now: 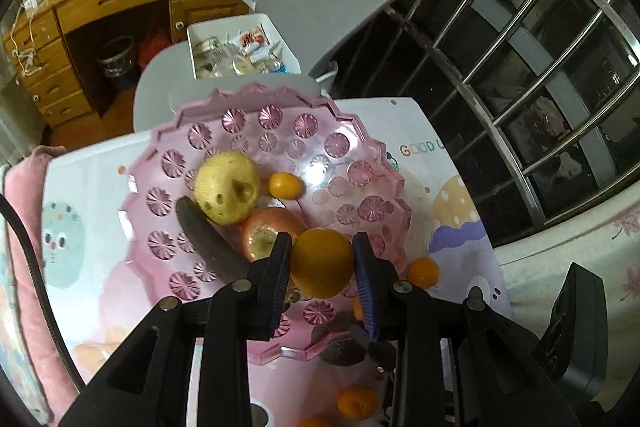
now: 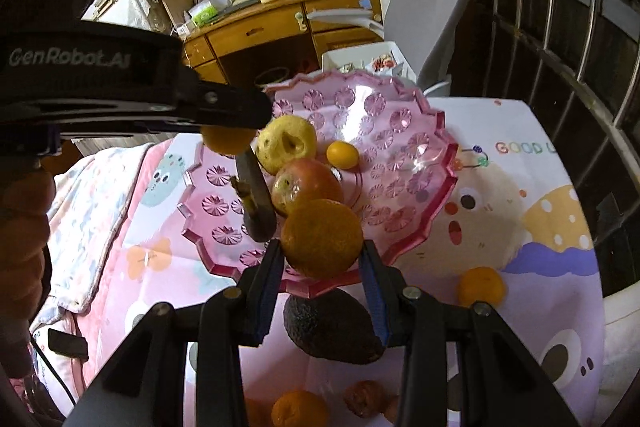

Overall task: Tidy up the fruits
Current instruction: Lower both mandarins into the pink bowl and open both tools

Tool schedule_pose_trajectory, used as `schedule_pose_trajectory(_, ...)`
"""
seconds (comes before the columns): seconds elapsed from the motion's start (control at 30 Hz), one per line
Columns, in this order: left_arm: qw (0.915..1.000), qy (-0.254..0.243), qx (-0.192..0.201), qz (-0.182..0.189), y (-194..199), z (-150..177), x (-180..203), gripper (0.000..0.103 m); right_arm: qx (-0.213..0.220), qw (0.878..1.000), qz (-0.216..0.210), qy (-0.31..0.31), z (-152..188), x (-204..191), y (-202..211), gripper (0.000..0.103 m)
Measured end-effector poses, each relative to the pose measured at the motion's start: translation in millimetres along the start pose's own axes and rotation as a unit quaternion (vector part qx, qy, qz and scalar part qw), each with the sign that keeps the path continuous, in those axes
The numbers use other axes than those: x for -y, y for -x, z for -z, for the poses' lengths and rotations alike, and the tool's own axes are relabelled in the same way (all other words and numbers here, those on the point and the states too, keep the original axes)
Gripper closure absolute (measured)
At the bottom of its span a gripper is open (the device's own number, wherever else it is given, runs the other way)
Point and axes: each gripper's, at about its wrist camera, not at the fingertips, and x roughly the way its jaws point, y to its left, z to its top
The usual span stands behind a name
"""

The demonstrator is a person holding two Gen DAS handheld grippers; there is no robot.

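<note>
Left gripper (image 1: 322, 259) clamped on an orange (image 1: 322, 262), jaws pressed to both its sides, over the near part of the pink plate (image 1: 360, 139). Left of the jaws, a dark banana (image 1: 208, 239); ahead, a red apple (image 1: 268, 231), a yellow pear (image 1: 228, 187) and a kumquat (image 1: 285, 185), all on the plate. Right gripper (image 2: 322, 259) likewise clamped on an orange (image 2: 322, 237) at the plate's near rim. Beneath the jaws, an avocado (image 2: 332, 327) on the tabletop (image 2: 520, 187); right of them, a mandarin (image 2: 481, 286).

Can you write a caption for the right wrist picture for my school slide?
Right gripper carries an orange over the pink bowl.
</note>
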Motion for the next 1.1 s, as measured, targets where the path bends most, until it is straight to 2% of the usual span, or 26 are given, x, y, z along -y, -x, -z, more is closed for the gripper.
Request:
schedule_pose_trajectory(0.13,1.0,-0.003,-0.006,0.003,-12.0,-1.8,2.7,0.073,-0.006,1.0,0.002,-0.011,-0.4,5.8,-6.4,0.063)
schedule_pose_trajectory(0.3,1.0,-0.005,-0.002,0.007,-12.8,-3.7,7.1,0.054,-0.012,0.999,-0.001,-0.033,-0.8,14.9,-8.7,0.061)
schedule_pose_trajectory(0.4,0.9999,-0.008,-0.006,0.004,-11.7,-3.2,9.0,0.053,-0.006,0.999,0.005,-0.04,-1.3,18.8,-4.9,0.055)
schedule_pose_trajectory(0.5,1.0,-0.006,-0.005,-0.002,-5.9,-1.5,8.5,0.048,-0.003,0.999,0.005,-0.049,-1.4,22.3,-0.2,0.054)
schedule_pose_trajectory(0.77,1.0,-0.005,0.001,-0.002,22.6,7.7,6.9,0.045,0.005,0.998,0.007,-0.061,-0.2,24.0,23.5,0.054)
schedule_pose_trajectory(0.83,0.9999,0.0,0.004,-0.009,30.5,12.3,5.4,0.04,0.007,0.998,0.007,-0.067,2.1,24.1,30.5,0.054)
schedule_pose_trajectory(1.03,0.9996,0.019,0.008,-0.018,53.9,35.5,-2.5,0.038,0.008,0.996,0.012,-0.088,12.2,23.9,55.5,0.052)
schedule_pose_trajectory(1.1,0.9995,0.023,0.009,-0.02,60.3,43.6,-5.1,0.035,0.01,0.995,0.013,-0.097,17.6,23.8,64.2,0.052)
